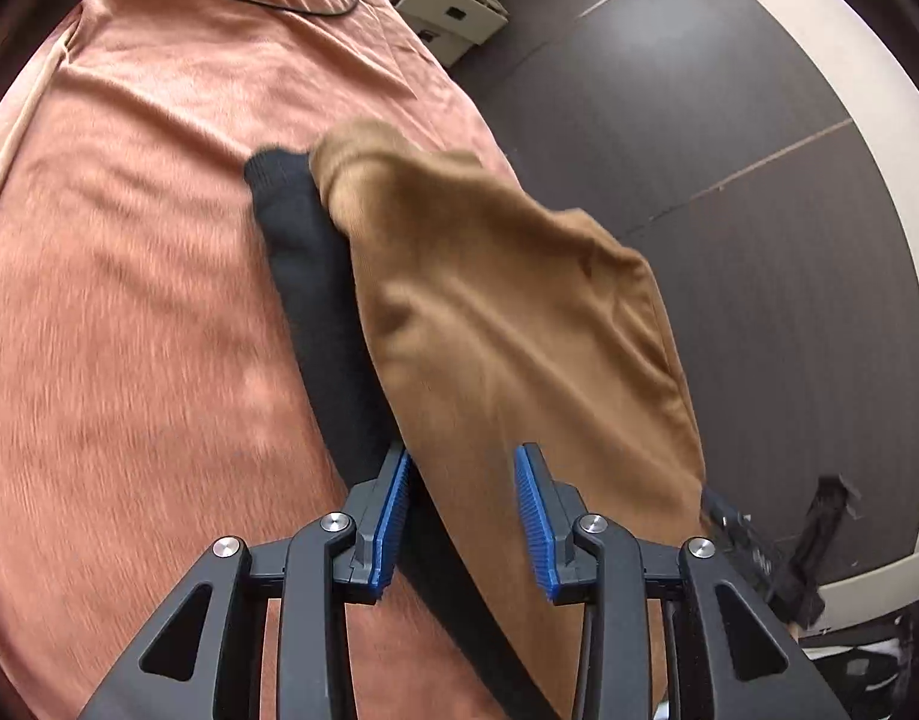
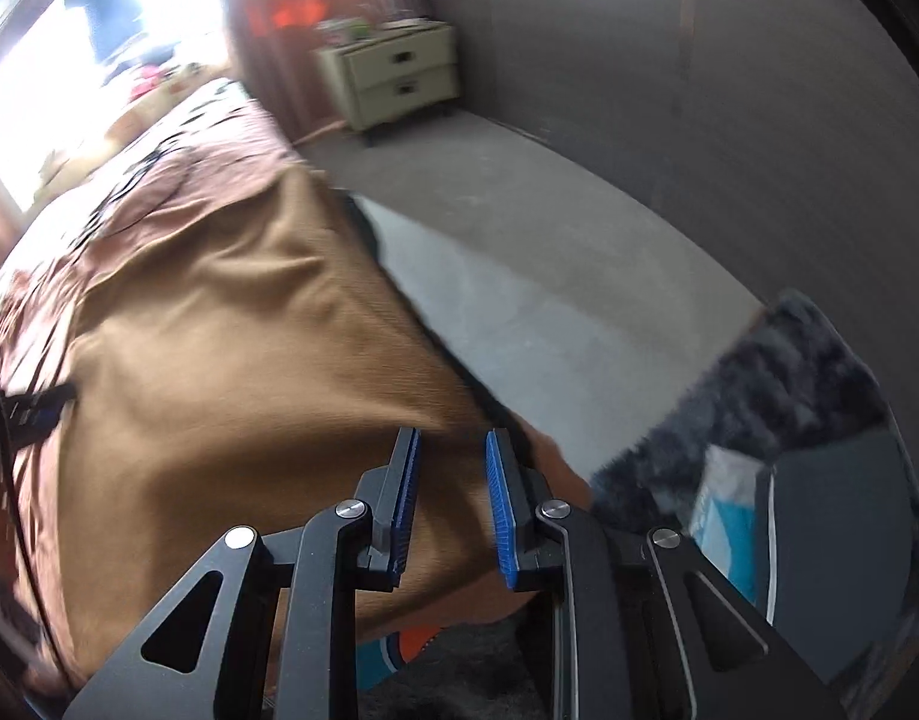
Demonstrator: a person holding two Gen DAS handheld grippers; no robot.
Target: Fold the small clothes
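Tan garment (image 1: 507, 324) between parted left hand-held gripper (image 1: 462, 516) jaws, on bed (image 1: 129, 300)

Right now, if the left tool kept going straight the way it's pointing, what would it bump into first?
Most likely the tan-brown cloth garment. It lies right between and ahead of the left tool, whose jaws stand apart. A black knitted garment sits just beside it on the orange bedcover. The picture is blurry, so depth is uncertain.
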